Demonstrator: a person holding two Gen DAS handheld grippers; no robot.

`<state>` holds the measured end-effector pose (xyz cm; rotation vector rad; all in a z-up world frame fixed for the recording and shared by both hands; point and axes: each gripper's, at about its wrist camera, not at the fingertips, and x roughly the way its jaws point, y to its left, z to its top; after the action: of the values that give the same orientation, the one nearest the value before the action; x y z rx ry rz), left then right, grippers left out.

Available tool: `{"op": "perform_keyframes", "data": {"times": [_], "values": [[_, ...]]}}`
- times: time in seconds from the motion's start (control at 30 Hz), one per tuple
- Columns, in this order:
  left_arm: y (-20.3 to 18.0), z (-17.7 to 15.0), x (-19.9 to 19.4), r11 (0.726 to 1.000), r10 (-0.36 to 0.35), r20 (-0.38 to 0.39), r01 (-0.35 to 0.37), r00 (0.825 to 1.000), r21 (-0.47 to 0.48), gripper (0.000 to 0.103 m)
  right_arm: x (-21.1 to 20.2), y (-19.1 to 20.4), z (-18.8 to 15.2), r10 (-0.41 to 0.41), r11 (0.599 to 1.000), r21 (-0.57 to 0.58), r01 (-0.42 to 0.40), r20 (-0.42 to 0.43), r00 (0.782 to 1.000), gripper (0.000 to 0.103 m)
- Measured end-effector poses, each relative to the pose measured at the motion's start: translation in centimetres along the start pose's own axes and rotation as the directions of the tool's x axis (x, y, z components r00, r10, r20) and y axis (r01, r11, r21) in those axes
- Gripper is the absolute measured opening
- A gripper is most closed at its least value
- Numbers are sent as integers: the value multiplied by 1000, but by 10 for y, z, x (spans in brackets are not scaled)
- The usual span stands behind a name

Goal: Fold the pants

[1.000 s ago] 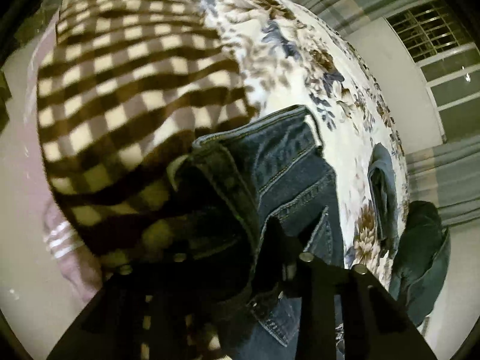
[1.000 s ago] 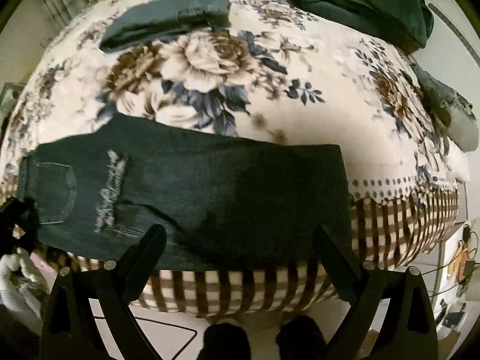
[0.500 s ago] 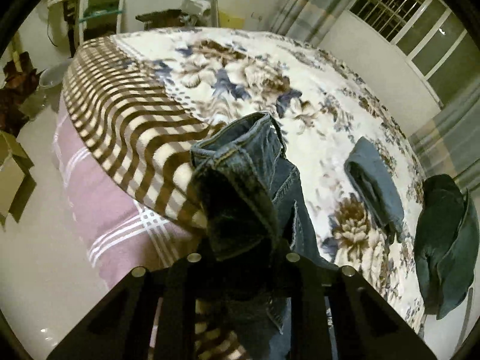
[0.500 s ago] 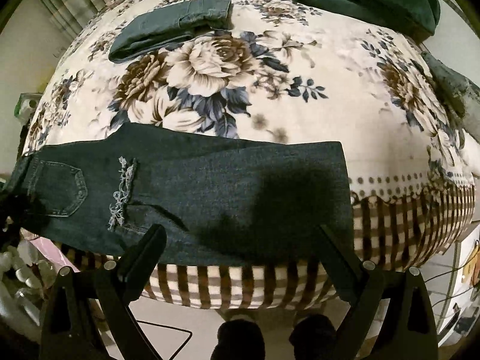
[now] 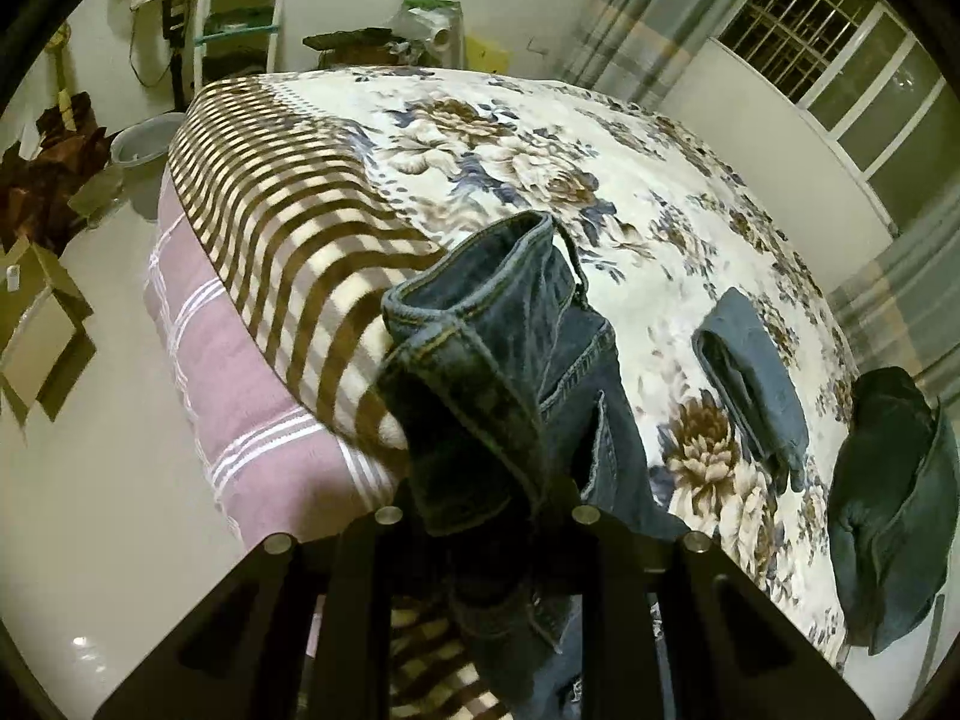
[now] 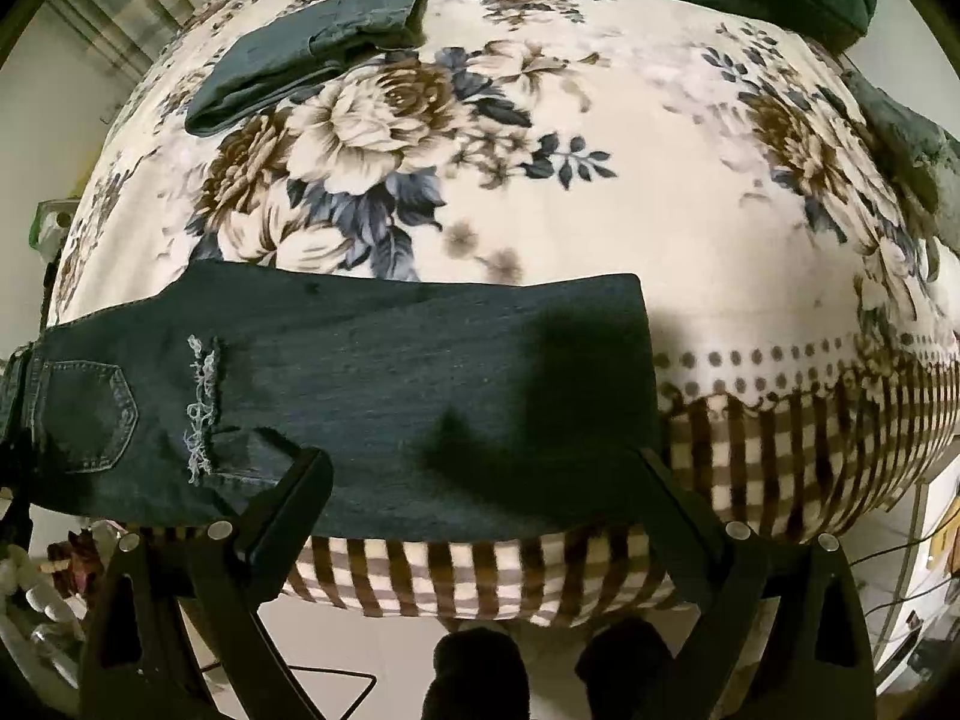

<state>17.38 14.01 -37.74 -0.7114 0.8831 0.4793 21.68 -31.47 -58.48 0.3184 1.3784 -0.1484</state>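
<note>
Dark blue jeans (image 6: 384, 396) lie folded lengthwise along the near edge of the flowered bed (image 6: 600, 222), waist at the left, hems at the right. My left gripper (image 5: 480, 498) is shut on the jeans' waistband (image 5: 480, 354) and holds it lifted above the bed's corner. My right gripper (image 6: 480, 474) is open and empty, its fingers (image 6: 288, 498) hovering over the near edge of the legs.
A folded pair of jeans (image 6: 312, 54) lies further back on the bed, also in the left wrist view (image 5: 750, 384). A dark green garment (image 5: 894, 498) lies at the far side. A shelf (image 5: 240, 18), a basin (image 5: 141, 144) and boxes stand on the floor beyond the bed's end.
My left gripper has raised the waistband and tilted up, so more of the room shows. The right gripper has barely moved; the waist end at its left has lifted and stretched.
</note>
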Motion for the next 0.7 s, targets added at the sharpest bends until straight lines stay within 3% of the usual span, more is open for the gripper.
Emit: {"op": "perform_keyframes", "data": {"times": [0.17, 0.3, 0.43, 0.5, 0.6, 0.7], "values": [[-34, -3, -29, 993, -33, 78, 24, 996, 117, 17, 2, 3, 2, -3, 1000, -1, 3, -2, 1000, 99], [-72, -14, -57, 966, -130, 103, 103, 986, 237, 16, 2, 6, 3, 13, 1000, 15, -13, -5, 1000, 99], [-124, -46, -89, 896, -232, 98, 173, 968, 410, 16, -5, -5, 6, 20, 999, 47, -20, 9, 1000, 99], [-153, -74, -104, 842, -280, 73, 209, 957, 497, 16, -11, -20, 8, 15, 998, 65, -16, 18, 1000, 99], [-194, -129, -118, 759, -344, 6, 274, 939, 591, 16, -16, -55, 6, -8, 996, 85, 7, 22, 1000, 99], [-225, -187, -118, 698, -364, -73, 324, 928, 639, 16, -16, -102, 1, -47, 993, 112, 45, 14, 999, 99]]}}
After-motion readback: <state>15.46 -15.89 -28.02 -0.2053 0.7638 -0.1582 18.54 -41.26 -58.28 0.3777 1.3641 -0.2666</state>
